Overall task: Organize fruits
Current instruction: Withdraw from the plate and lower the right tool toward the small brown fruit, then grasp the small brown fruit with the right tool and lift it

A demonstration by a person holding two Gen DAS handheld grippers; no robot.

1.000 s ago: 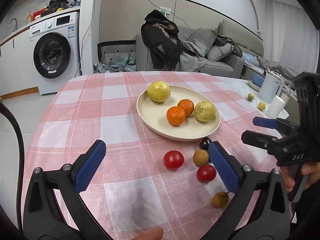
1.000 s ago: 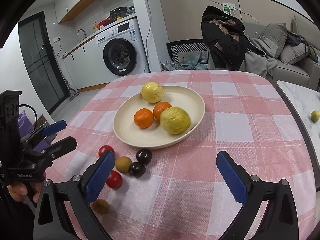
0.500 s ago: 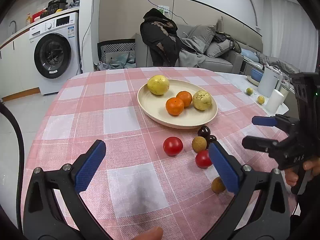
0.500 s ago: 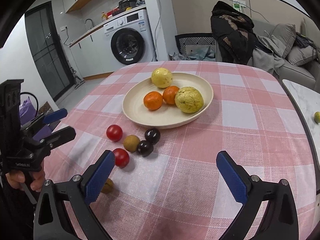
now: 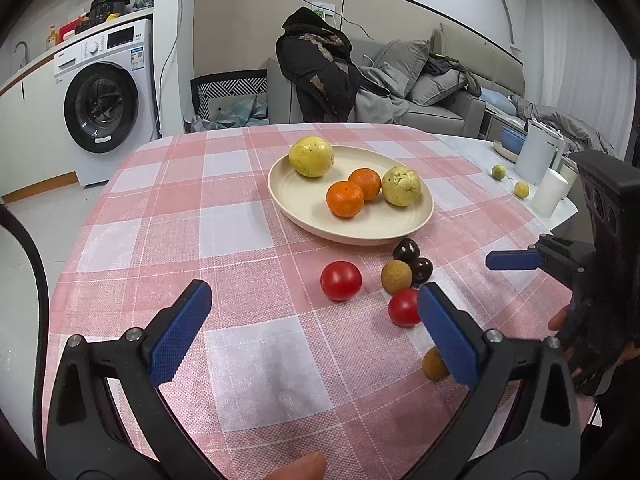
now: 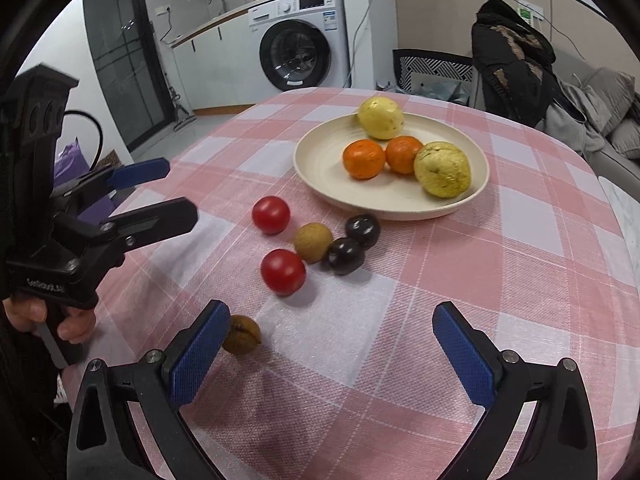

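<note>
A cream plate (image 5: 304,208) (image 6: 320,168) on the pink checked cloth holds two yellow fruits and two oranges (image 5: 345,199). In front of it lie two red tomatoes (image 5: 341,281) (image 6: 283,271), two dark plums (image 6: 346,255), and a brown longan (image 6: 313,242). Another brown longan (image 6: 242,335) lies nearer, beside my right gripper's left finger. My left gripper (image 5: 316,328) is open and empty above the cloth. My right gripper (image 6: 332,352) is also open and empty. In each wrist view, the other gripper shows at the frame's side.
A white side table (image 5: 496,152) at the right carries a white kettle (image 5: 536,158), a paper roll and two small yellow-green fruits. A washing machine (image 5: 106,104) and a grey sofa with a dark jacket (image 5: 320,64) stand behind the table.
Both grippers have drawn back and shifted; the plate and loose fruits now sit further ahead in the left view and nearer centre in the right view. Fruits have not moved.
</note>
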